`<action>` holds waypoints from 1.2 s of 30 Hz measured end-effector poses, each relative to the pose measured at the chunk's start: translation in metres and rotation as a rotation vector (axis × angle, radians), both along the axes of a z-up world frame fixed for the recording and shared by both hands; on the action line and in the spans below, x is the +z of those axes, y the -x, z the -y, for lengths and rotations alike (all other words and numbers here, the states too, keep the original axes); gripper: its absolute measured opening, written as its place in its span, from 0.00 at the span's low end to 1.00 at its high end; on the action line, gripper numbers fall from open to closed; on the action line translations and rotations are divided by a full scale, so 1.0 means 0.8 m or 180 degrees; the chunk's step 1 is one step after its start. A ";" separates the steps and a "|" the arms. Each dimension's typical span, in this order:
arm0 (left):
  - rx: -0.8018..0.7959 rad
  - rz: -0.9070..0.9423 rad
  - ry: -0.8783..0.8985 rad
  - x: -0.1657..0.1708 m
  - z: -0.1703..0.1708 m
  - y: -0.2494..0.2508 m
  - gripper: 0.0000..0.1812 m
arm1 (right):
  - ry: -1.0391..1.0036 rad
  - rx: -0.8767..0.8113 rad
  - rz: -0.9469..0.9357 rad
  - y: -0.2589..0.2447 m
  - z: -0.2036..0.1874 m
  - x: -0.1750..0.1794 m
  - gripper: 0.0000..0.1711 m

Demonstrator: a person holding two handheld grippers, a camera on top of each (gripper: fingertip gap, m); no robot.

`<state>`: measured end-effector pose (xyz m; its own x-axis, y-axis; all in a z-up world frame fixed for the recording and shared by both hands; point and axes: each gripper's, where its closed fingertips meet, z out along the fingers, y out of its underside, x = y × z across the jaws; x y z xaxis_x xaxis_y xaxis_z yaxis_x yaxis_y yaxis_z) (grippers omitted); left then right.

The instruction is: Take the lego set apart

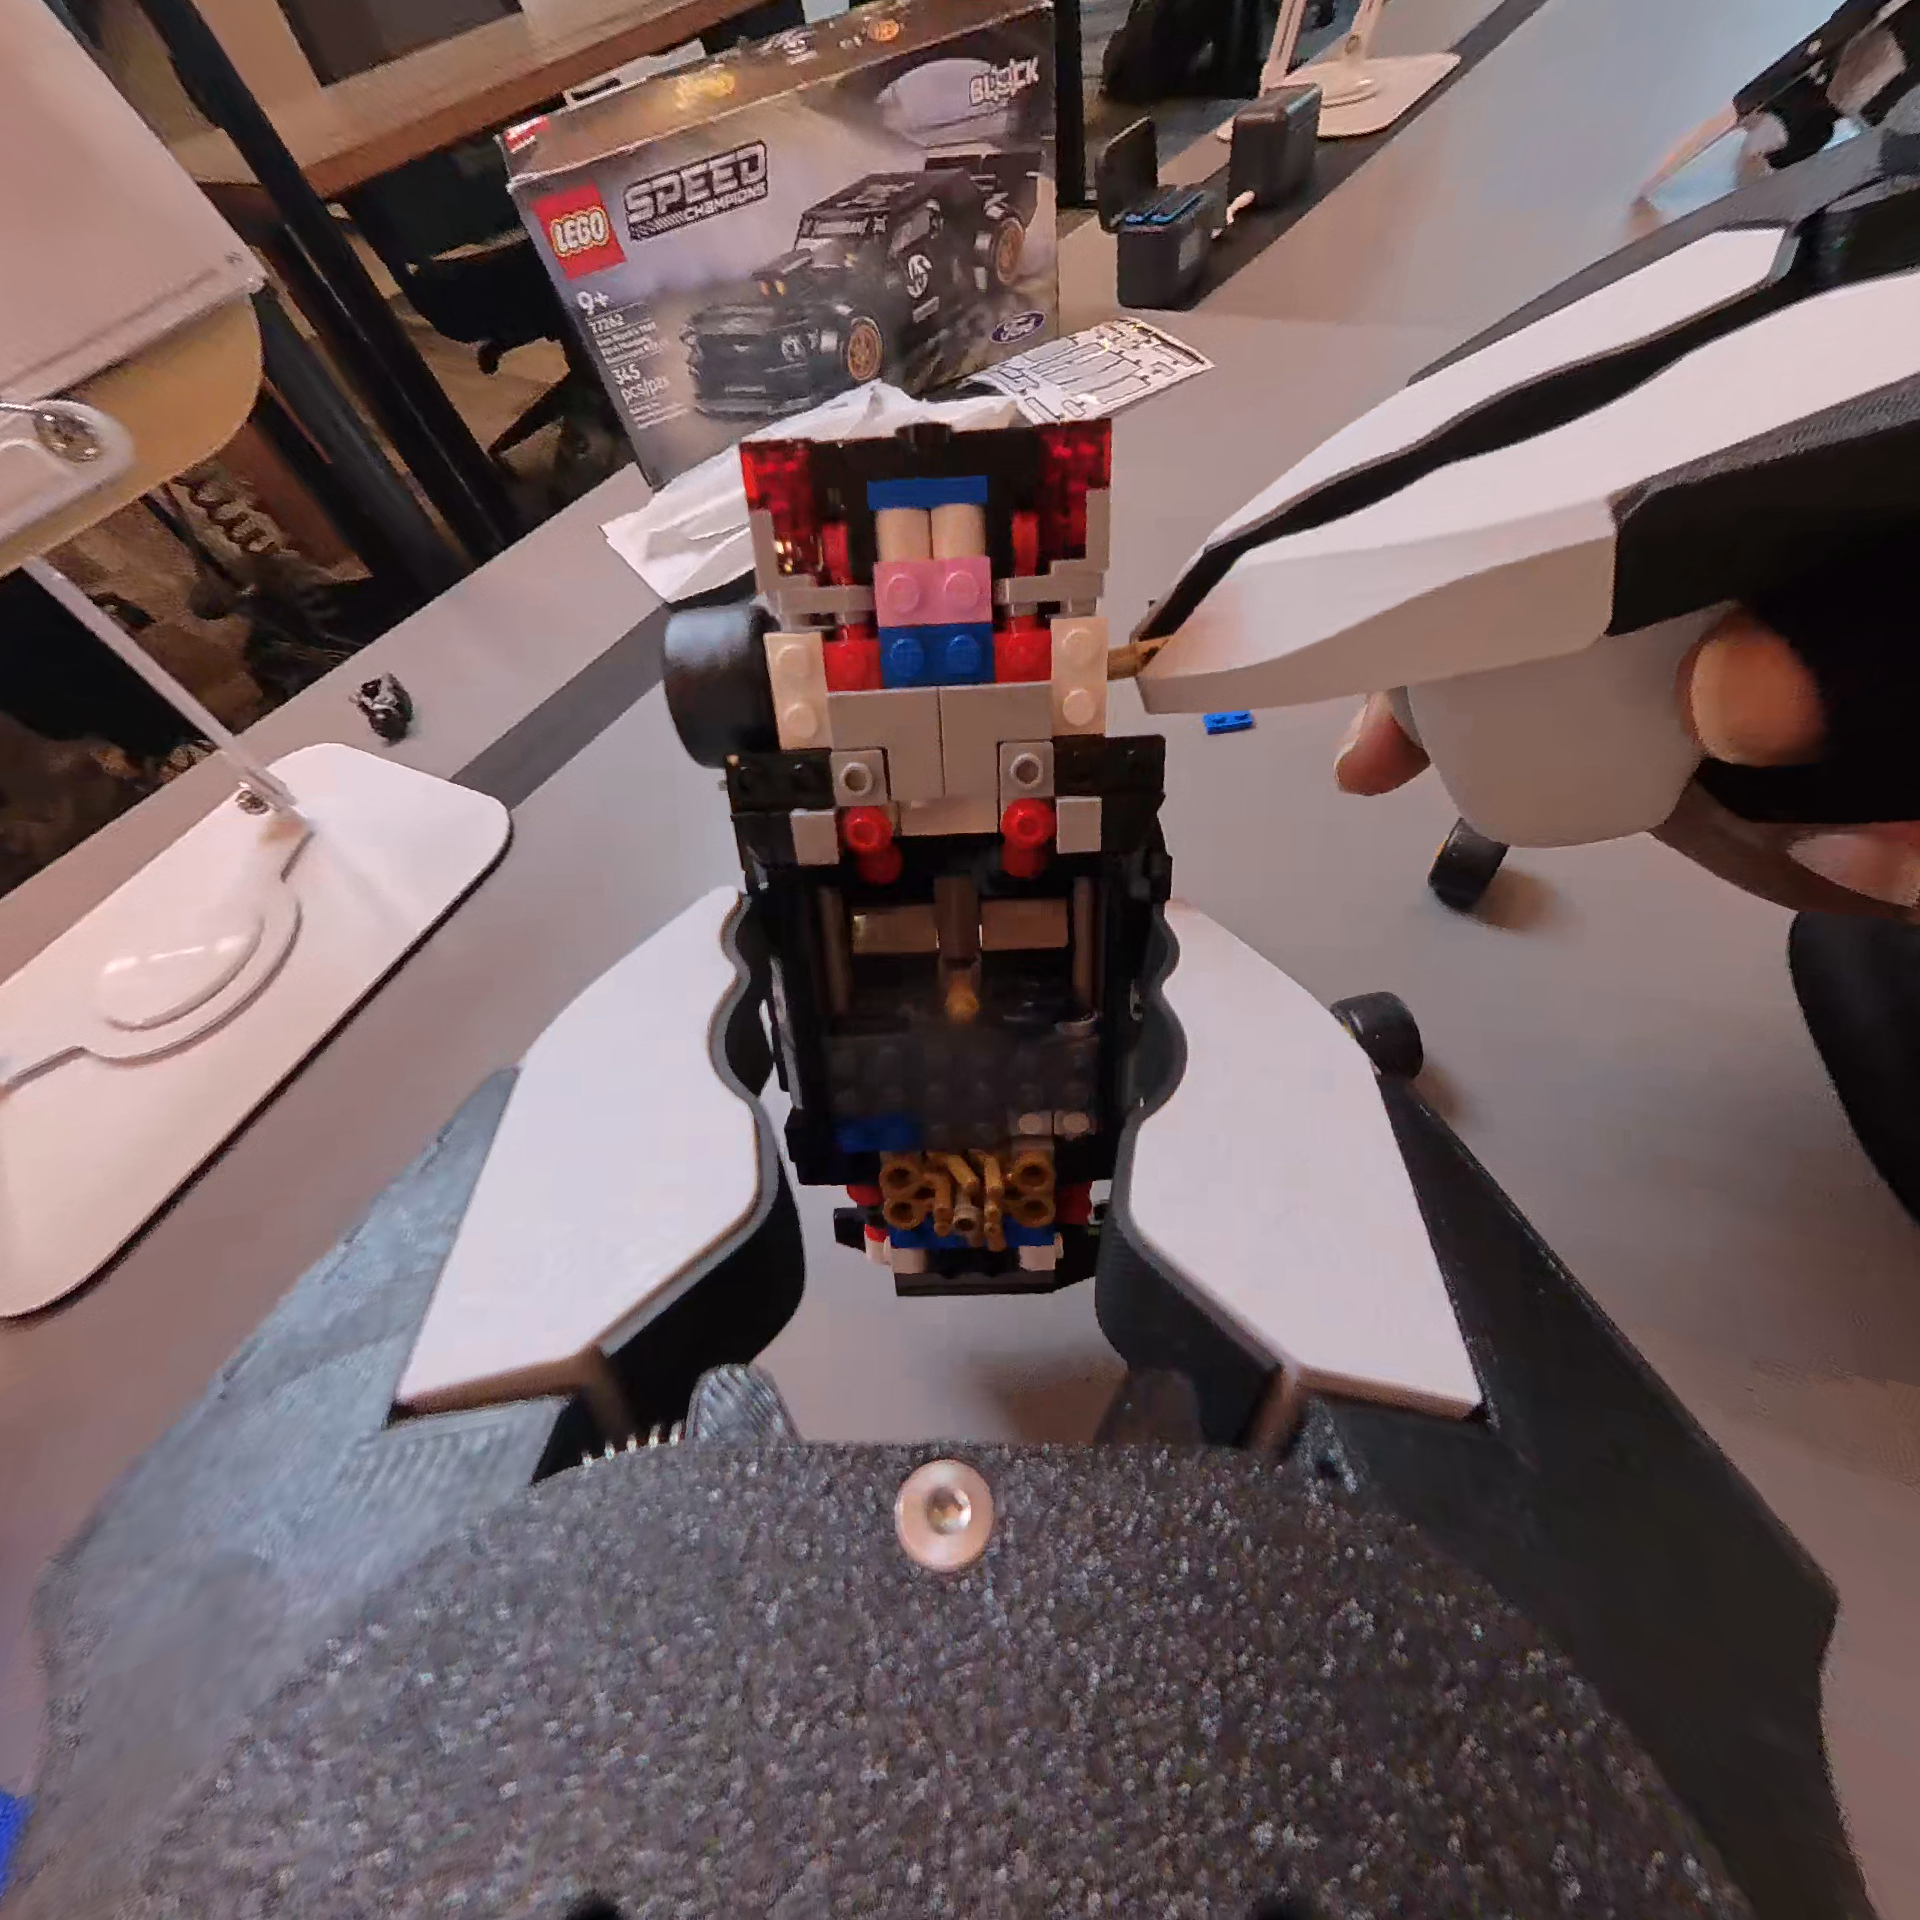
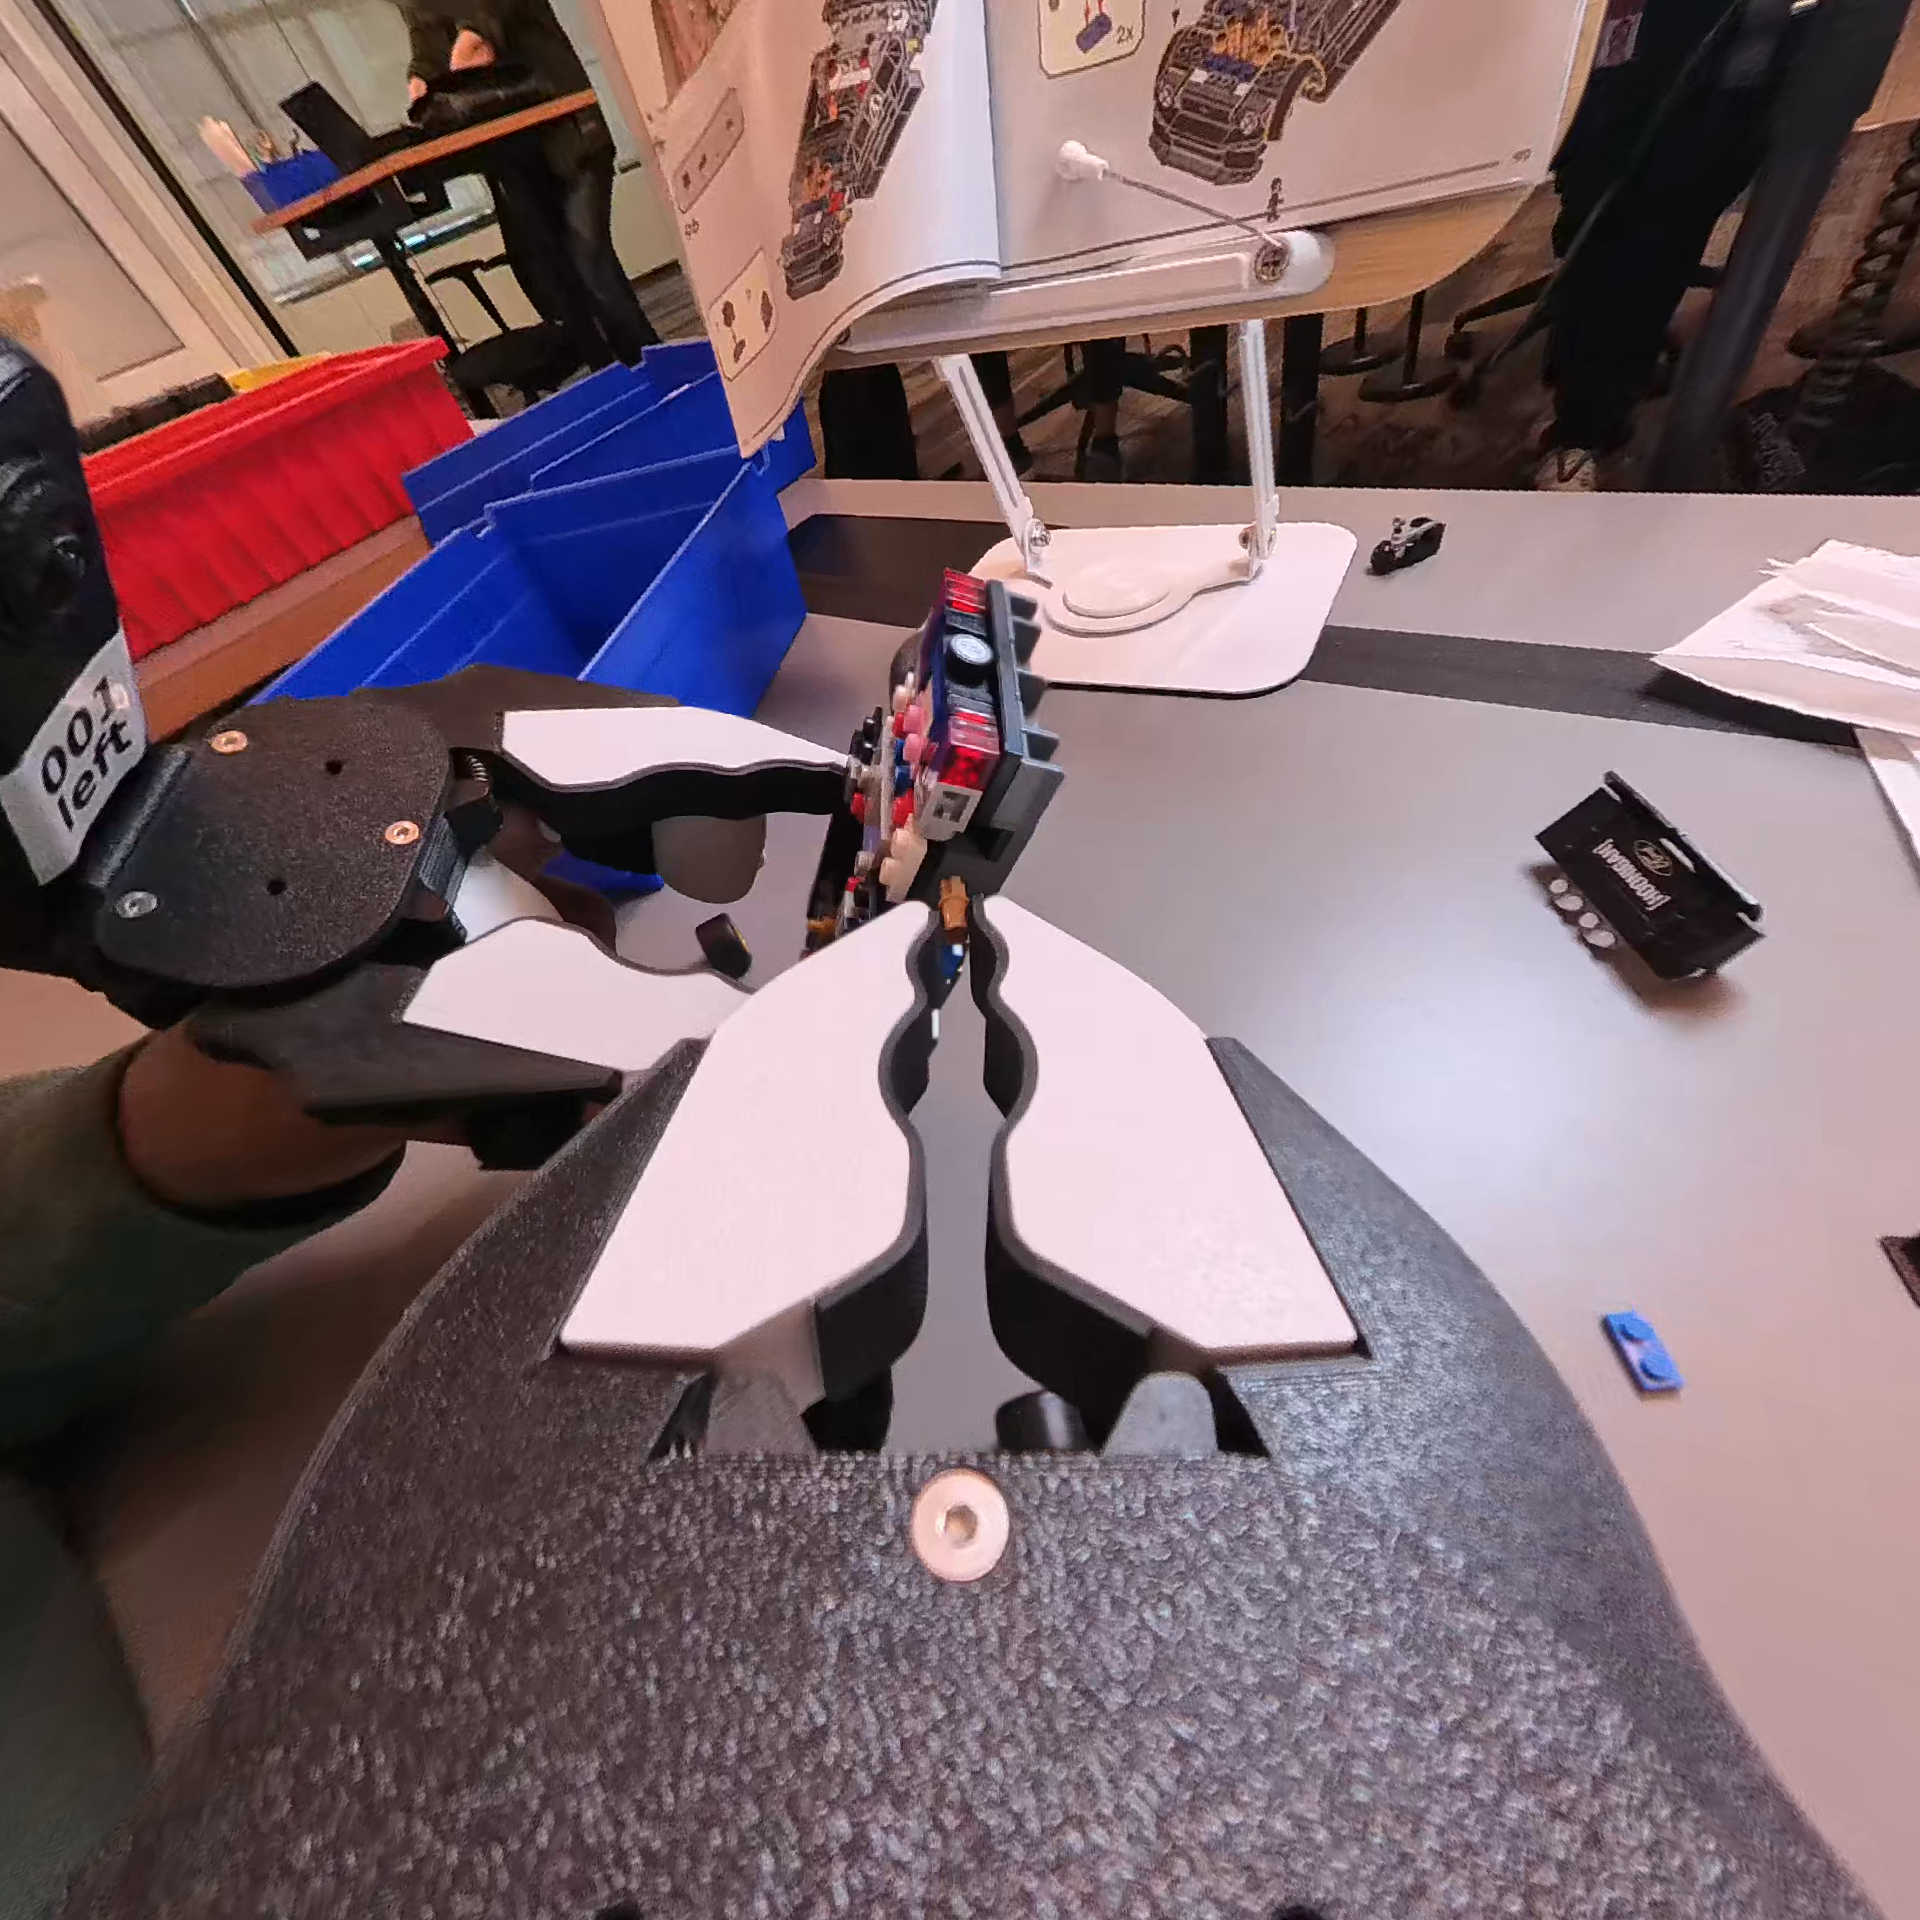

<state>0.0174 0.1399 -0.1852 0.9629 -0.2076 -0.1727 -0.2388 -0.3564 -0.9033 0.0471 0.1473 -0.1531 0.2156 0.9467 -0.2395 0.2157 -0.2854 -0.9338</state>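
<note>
Left wrist view: the left hand-held gripper [image 1: 951, 997] is clamped across the black mid-body of the half-stripped, multicoloured lego car chassis [image 1: 940, 790], held upright above the grey surface [image 1: 582, 748], red, blue, pink and white bricks exposed. One black tyre [image 1: 717, 675] sits on its left side. The right hand-held gripper [image 1: 1138, 657] comes in from the right, tips pinched together on a small tan-gold peg [image 1: 1127, 657] at the chassis's right edge. Behind stands the printed cardboard lego box [image 1: 790, 270]; a loose black wheel [image 1: 1382, 1029] lies on the surface.

Right wrist view: the right hand-held gripper [image 2: 954, 914] has its jaws nearly together, nipping that tan-gold peg [image 2: 951, 894] at the chassis [image 2: 935, 769]. The left hand-held gripper [image 2: 800, 883] grips the chassis from the left. A small blue flat plate [image 2: 1642, 1349] and a black printed panel piece [image 2: 1647, 881] lie apart on the surface [image 2: 1299, 935].
</note>
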 end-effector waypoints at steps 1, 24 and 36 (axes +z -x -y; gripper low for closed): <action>0.0015 -0.0015 -0.0027 0.000 0.001 0.001 0.38 | 0.0014 -0.0002 -0.0016 0.001 0.001 0.000 0.03; -0.0248 -0.0482 -0.0267 -0.003 0.026 0.000 0.38 | 0.0255 0.0106 -0.0196 0.001 0.022 -0.017 0.03; -0.0129 -0.0472 -0.0190 -0.008 0.026 0.012 0.38 | 0.0518 0.0330 -0.0304 0.001 0.029 -0.022 0.05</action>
